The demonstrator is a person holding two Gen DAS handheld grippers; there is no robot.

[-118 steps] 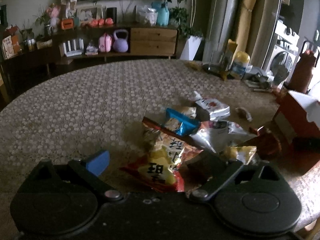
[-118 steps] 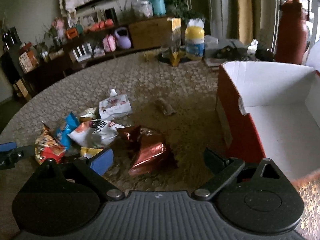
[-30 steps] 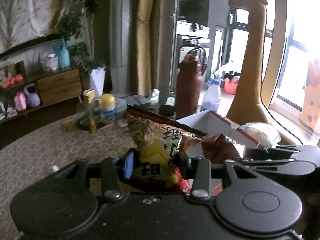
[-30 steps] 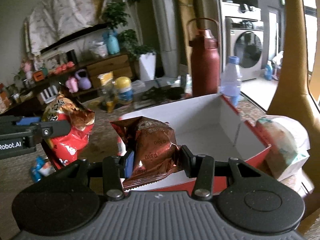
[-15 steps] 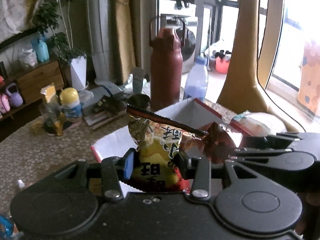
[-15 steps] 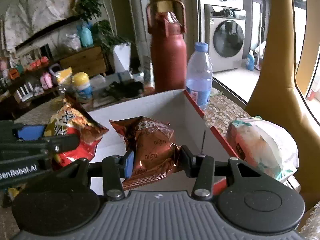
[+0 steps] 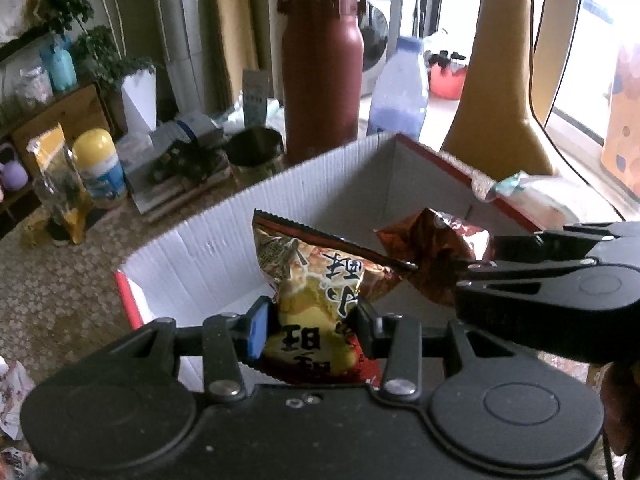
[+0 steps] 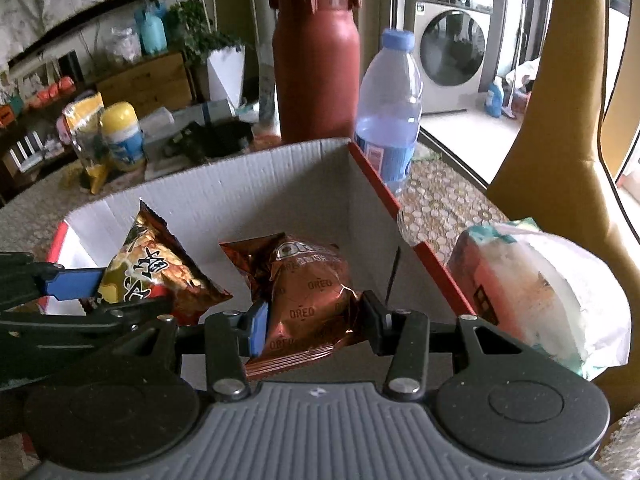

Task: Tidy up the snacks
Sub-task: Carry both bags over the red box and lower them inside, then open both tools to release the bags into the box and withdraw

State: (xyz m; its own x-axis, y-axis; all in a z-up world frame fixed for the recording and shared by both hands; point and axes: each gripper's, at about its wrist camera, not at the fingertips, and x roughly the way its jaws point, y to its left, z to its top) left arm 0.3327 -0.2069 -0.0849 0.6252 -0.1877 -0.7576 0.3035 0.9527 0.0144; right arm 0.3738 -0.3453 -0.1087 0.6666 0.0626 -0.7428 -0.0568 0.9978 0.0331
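Left tongs (image 7: 310, 330) clamped on chip bag (image 7: 320, 276), right tongs (image 8: 314, 320) gripping Oreo pack (image 8: 308, 292) — both over white box (image 8: 256, 188)

We've lifted both bags off the table: left gripper (image 7: 310, 326) now clamps the chip bag (image 7: 320, 284), right gripper (image 8: 314, 322) the Oreo bag (image 8: 306, 296), both lowered over the open box (image 8: 256, 196).

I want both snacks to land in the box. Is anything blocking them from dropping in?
Nothing visible blocks them. The yellow chip bag and the Oreo bag both hang over the open white box, each pinched in its tongs, and the box floor that shows looks bare.
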